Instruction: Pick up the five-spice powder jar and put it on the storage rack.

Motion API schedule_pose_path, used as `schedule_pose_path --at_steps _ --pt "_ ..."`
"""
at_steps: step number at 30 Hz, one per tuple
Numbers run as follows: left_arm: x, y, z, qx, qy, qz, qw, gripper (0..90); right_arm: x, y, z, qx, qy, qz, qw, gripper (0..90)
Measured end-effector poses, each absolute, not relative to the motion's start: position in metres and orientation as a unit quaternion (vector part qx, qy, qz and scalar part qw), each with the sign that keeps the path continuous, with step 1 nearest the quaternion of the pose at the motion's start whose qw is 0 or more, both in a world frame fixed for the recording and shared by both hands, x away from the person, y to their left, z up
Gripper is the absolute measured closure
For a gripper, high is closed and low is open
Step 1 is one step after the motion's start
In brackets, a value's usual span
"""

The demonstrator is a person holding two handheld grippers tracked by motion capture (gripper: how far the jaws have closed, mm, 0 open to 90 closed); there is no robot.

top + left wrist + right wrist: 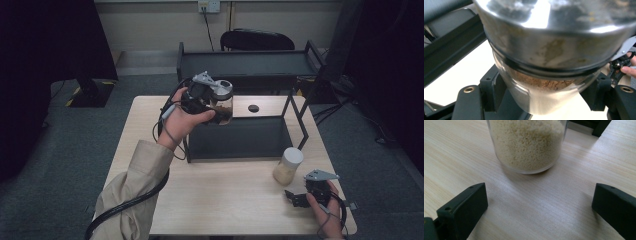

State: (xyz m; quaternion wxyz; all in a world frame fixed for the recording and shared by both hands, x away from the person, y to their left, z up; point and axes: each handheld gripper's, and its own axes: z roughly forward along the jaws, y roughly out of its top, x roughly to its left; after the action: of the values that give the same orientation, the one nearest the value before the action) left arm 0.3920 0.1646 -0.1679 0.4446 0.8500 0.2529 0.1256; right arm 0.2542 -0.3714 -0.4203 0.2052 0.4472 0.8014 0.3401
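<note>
Near right corner of the wooden table (225,200): right gripper (299,199) in the person's right hand (325,207), low over the tabletop, jaws spread wide with only bare wood between them. Just beyond those jaws, toward the far side: jar of pale grains (287,167), upright on the table, white lid on top; in the right gripper view the same jar (527,145) ahead of and clear of both black jaws, glass base resting on the wood.

Near left: beige sleeve (132,192) and black cable (125,205) rising from the lower edge toward the raised left hand (182,122).

Middle of the table: black two-tier rack (240,137), lower tray facing the person, upper shelf farther back.

Above the left end of the rack, held off the table: left gripper (216,105), jaws pinching a jar of brown powder (222,102), roughly upright, metal lid uppermost. In the left gripper view, the glass wall of this jar (541,92) pressed between the two jaws, brown powder visible under the silver lid (554,37).

Far behind the table: grey carpet, dark chair (257,40), wall socket (209,6).
</note>
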Motion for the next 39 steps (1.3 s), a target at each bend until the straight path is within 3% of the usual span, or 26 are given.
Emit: schedule_pose_path --at_steps 39 --pt "0.435 0.136 -0.089 0.842 0.270 0.147 0.443 30.1 0.254 -0.372 -0.420 0.447 0.802 0.340 0.205 0.0"
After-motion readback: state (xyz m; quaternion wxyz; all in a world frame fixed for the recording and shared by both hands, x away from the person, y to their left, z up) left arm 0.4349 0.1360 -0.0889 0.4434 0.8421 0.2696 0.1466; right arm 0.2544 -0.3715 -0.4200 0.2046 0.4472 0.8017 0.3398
